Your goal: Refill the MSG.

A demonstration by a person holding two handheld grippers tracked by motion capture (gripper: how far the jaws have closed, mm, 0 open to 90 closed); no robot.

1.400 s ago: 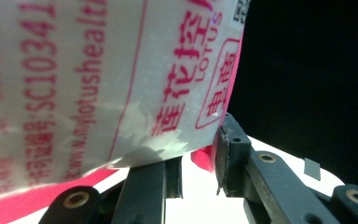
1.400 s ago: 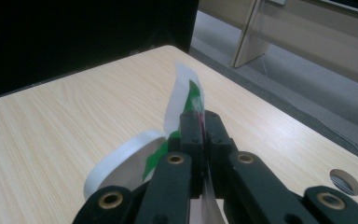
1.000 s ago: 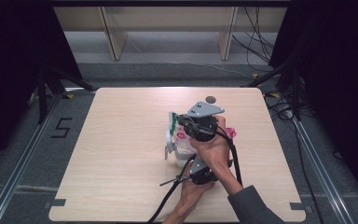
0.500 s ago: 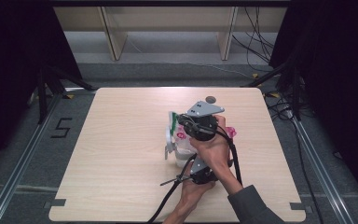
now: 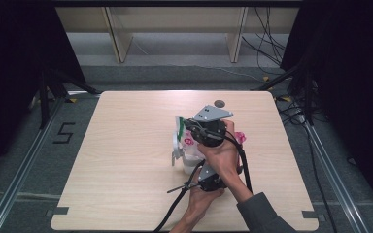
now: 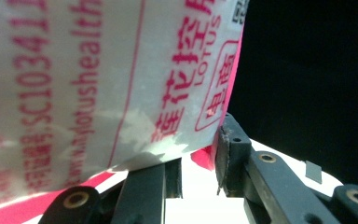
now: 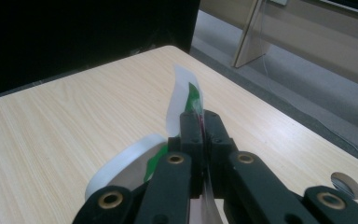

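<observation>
Right gripper view first: our right gripper (image 7: 204, 122) has its jaws pinched tight on a thin flap of the packet (image 7: 186, 100), white w/ green print, the edge sticking up past the tips. Left gripper view: the left gripper (image 6: 200, 154) stands narrow, pads either side of the packet's lower edge, white film w/ pink lettering rising up and to the left; can't tell if both pads actually press. High view now, the packet (image 5: 183, 141) sits mid-table (image 5: 126, 160), right of centre, between both tools, its long axis running roughly away from us. Right gripper (image 5: 187, 130) has the far top, left gripper (image 5: 194, 167) the near bottom. So we reckon any tear or pull runs along that axis, hands apart.
</observation>
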